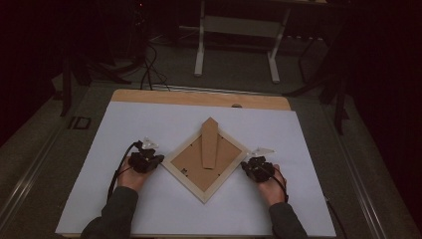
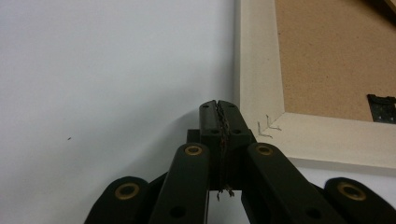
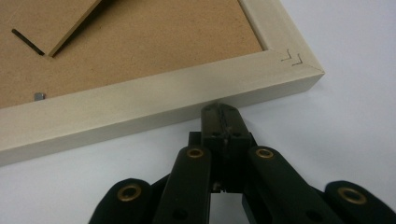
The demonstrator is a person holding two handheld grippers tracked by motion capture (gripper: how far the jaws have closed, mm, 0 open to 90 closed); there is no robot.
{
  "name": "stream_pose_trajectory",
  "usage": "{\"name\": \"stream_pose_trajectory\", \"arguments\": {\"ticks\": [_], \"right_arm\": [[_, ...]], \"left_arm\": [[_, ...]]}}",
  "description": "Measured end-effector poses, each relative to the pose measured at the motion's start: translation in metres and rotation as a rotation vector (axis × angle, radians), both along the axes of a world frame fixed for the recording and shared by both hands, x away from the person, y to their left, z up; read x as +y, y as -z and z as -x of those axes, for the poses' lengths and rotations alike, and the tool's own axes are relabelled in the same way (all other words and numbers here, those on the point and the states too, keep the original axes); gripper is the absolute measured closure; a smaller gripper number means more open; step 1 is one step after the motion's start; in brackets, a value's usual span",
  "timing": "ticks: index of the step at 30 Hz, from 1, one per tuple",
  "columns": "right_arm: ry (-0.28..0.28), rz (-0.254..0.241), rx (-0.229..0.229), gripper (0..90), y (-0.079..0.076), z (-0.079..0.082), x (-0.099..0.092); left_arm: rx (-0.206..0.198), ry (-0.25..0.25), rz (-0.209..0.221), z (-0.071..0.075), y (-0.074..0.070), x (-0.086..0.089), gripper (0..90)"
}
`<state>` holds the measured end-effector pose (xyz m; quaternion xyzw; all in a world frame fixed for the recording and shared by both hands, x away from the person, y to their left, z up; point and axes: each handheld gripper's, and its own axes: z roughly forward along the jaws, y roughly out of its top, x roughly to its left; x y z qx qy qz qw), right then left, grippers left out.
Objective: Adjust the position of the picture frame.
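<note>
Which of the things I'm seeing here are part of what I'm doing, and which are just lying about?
Part of the job:
- picture frame, lying face down
- its cardboard stand
- left claw, shut, by the frame's left corner
- right claw, shut, at the frame's right edge

Just there:
- white sheet over the table
- table legs behind
- cables on the floor

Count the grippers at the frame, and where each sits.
2. The left gripper is at the frame's left corner, the right gripper at its right corner. Both are shut, tips at the frame's outer edge. None look hidden.

Black grippers (image 1: 146,162) — dark sleeves (image 1: 117,206)
</note>
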<state>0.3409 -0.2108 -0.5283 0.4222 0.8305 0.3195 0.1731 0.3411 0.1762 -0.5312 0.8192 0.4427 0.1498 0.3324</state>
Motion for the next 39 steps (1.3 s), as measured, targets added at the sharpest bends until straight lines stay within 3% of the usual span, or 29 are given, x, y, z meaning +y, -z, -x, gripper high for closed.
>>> {"name": "stream_pose_trajectory", "arguments": {"ticks": [6,16,19,23,26,39], "right_arm": [[0.006,0.007,0.001,90.0,-0.001,-0.003,0.000],[0.015,0.007,0.009,90.0,-0.001,-0.008,-0.002],[0.019,0.009,0.014,90.0,-0.002,-0.010,-0.003],[0.030,-0.009,0.030,90.0,-0.002,-0.014,-0.005],[0.035,-0.002,0.033,90.0,-0.002,-0.016,-0.004],[0.043,0.030,0.050,90.0,-0.005,-0.022,-0.003]], "left_arm": [[-0.002,0.046,-0.015,0.006,-0.001,-0.008,90.0],[0.010,0.074,0.039,0.018,0.002,-0.016,90.0],[0.019,0.105,0.045,0.023,0.002,-0.021,90.0],[0.017,0.107,0.039,0.022,0.002,-0.024,90.0],[0.028,0.100,0.049,0.021,0.002,-0.025,90.0],[0.038,0.152,0.061,0.032,0.002,-0.038,90.0]]}}
